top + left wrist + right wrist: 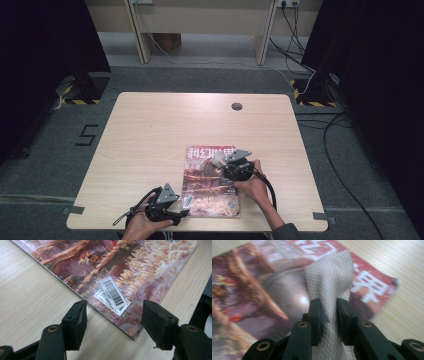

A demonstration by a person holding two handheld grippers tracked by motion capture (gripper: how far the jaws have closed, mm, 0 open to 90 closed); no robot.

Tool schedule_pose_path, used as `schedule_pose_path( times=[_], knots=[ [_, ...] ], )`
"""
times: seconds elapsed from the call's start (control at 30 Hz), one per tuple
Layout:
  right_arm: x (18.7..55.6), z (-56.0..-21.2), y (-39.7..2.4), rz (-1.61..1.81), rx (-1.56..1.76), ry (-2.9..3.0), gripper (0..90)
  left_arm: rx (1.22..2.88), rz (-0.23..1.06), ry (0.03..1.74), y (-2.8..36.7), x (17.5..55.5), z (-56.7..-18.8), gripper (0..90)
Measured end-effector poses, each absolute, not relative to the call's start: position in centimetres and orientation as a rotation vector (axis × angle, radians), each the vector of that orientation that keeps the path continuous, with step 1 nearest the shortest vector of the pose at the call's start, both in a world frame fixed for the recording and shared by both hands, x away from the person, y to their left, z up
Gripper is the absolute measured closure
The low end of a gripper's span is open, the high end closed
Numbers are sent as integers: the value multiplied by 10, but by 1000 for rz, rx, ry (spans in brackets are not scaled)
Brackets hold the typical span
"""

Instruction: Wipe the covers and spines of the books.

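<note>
A magazine (210,182) with a red and brown illustrated cover lies flat near the table's front edge. My left gripper (183,205) sits low at its near left corner, open. In the left gripper view its jaws (115,307) stand on either side of the magazine's edge (125,265), next to a barcode sticker (112,293), and the pads touch nothing. My right gripper (223,163) hovers over the cover's upper right part, shut on a white textured cloth (218,159). The cloth (329,272) sticks up from between the right gripper's jaws (329,305), above the magazine (249,290).
The light wooden table (150,130) has a round cable hole (236,106) near its far edge. Grey carpet surrounds it, with black cables (345,175) on the floor at the right and wooden furniture legs (140,40) behind.
</note>
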State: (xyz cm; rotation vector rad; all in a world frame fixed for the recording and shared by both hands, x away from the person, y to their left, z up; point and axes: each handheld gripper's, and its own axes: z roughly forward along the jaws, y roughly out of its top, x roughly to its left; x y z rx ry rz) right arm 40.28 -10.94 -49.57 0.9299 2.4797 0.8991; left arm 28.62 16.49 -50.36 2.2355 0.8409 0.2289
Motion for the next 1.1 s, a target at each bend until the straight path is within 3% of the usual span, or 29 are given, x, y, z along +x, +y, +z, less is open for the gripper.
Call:
schedule_pose_path(
  times=[0.43, 1.1],
  knots=[
    [380, -497, -72, 952, 792, 2574, 748, 2269, 215, 784, 160, 280, -505, 419],
    [403, -497, -100, 924, 911, 2501, 753, 2274, 240, 781, 144, 291, -505, 438]
  ],
)
